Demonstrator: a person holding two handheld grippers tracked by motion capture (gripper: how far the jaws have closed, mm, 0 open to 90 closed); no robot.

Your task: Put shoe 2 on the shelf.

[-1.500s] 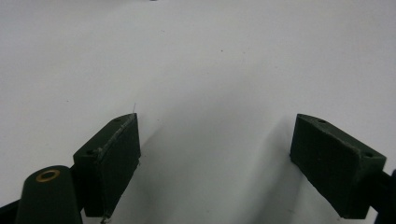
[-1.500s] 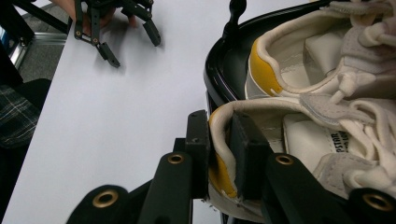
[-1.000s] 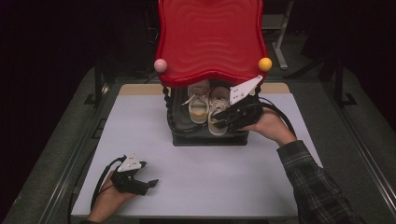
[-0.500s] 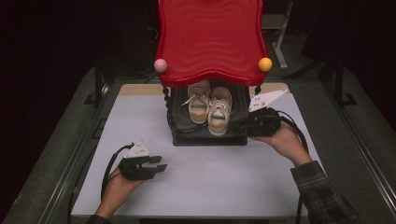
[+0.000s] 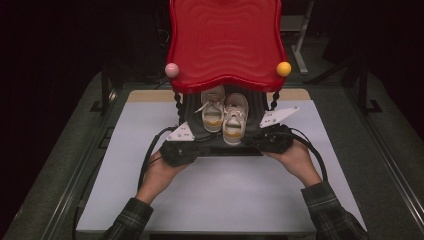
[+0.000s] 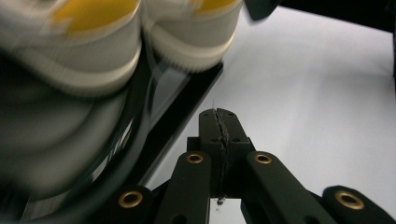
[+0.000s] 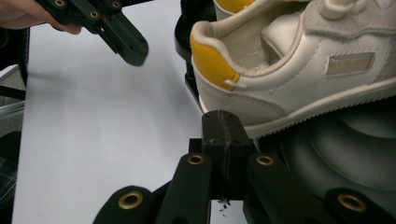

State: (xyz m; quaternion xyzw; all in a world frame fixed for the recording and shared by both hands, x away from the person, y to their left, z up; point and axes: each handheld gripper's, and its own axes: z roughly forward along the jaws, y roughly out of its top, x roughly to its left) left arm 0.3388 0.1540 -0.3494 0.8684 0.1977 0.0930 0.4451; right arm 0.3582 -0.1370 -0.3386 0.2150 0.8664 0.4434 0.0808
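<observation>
A pair of white shoes (image 5: 225, 112) with yellow heels stands on a black base (image 5: 235, 150) under a red wavy top (image 5: 227, 40). My left gripper (image 5: 199, 147) lies at the base's front left corner. Its jaws have just been closing and are shut, with nothing between them (image 6: 218, 114), beside the base's edge (image 6: 187, 100). My right gripper (image 5: 256, 142) sits at the front right corner. Its jaws have also just been closing and are shut and empty (image 7: 223, 116), just below a shoe's heel (image 7: 219, 65).
The base stands on a white table top (image 5: 225, 200) with free room in front and at both sides. A pink ball (image 5: 172, 70) and a yellow ball (image 5: 283, 68) hang at the red top's corners. Dark floor surrounds the table.
My left gripper has moved from the table's front left up to the base's front left corner and closed. My right gripper has dropped from the shoes to the base's front right corner and closed.
</observation>
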